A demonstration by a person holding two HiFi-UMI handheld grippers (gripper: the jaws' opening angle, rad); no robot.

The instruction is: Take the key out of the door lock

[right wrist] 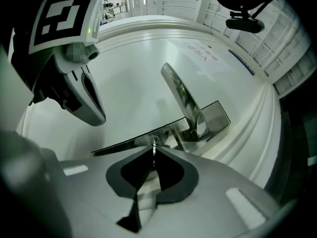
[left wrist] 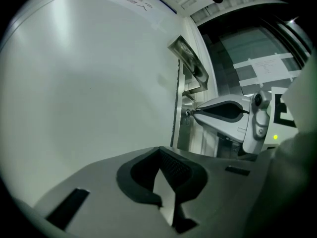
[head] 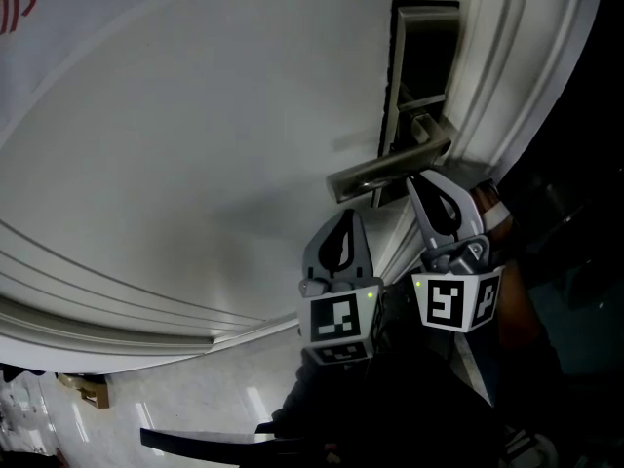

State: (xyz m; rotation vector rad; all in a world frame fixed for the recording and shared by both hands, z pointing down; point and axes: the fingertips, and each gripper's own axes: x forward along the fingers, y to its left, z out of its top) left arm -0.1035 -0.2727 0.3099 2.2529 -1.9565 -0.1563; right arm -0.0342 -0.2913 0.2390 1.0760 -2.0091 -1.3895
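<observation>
- The right gripper [right wrist: 154,155] has its fingers pinched narrow on the thin metal key [right wrist: 154,147], which shows edge-on at their tips.
- The key sits in the lock plate [right wrist: 124,145], below the lever handle [right wrist: 181,90] and close to the latch edge of the white door [head: 195,164]; it appears not yet out.
- The left gripper [left wrist: 159,152] hangs just beside, off the door, its fingers closed together on nothing.
- Step in hand, judging by this: the grip on the key is made and the withdrawal comes next.
- That move calls for a straight pull away from the plate, in line with the keyway, perhaps after turning the key to its release position.
</observation>
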